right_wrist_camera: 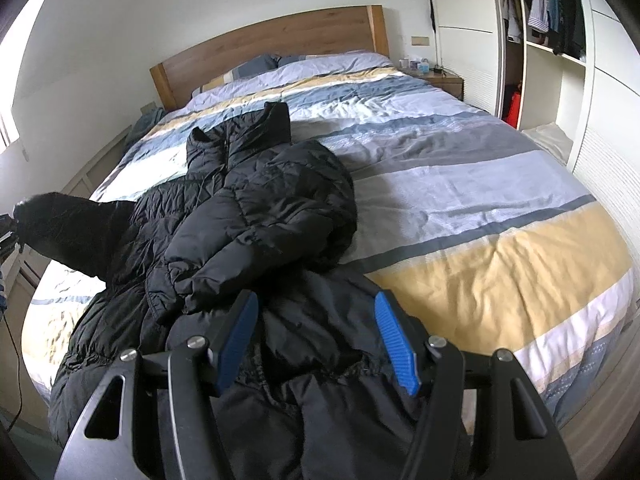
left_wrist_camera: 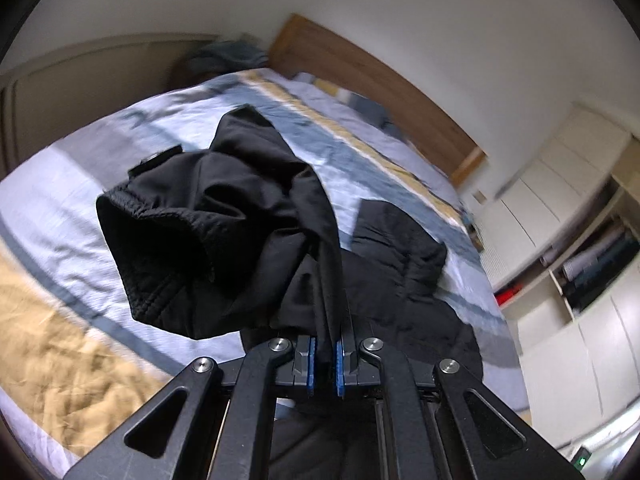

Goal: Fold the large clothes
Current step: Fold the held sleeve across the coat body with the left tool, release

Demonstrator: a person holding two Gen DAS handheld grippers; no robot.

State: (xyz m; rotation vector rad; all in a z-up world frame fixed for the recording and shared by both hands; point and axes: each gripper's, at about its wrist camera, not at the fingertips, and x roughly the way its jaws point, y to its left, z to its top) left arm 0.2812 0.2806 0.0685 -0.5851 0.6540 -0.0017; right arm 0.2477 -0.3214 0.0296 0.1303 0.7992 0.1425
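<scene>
A black quilted jacket [right_wrist_camera: 248, 216] lies crumpled on the striped bedspread [right_wrist_camera: 480, 208], its collar toward the headboard. My left gripper [left_wrist_camera: 325, 364] is shut on the jacket's sleeve [left_wrist_camera: 224, 224] and holds it lifted above the bed, the ribbed cuff hanging open at the left. That lifted sleeve also shows at the far left of the right wrist view [right_wrist_camera: 68, 224]. My right gripper [right_wrist_camera: 316, 340] is open and empty, its blue pads [right_wrist_camera: 394, 340] spread over the jacket's near hem.
A wooden headboard [right_wrist_camera: 272, 40] and pillows [right_wrist_camera: 320, 62] lie at the far end. A nightstand [right_wrist_camera: 444, 78] with small items and an open white wardrobe [right_wrist_camera: 540, 40] stand to the right. A low cabinet [right_wrist_camera: 92, 168] runs along the left wall.
</scene>
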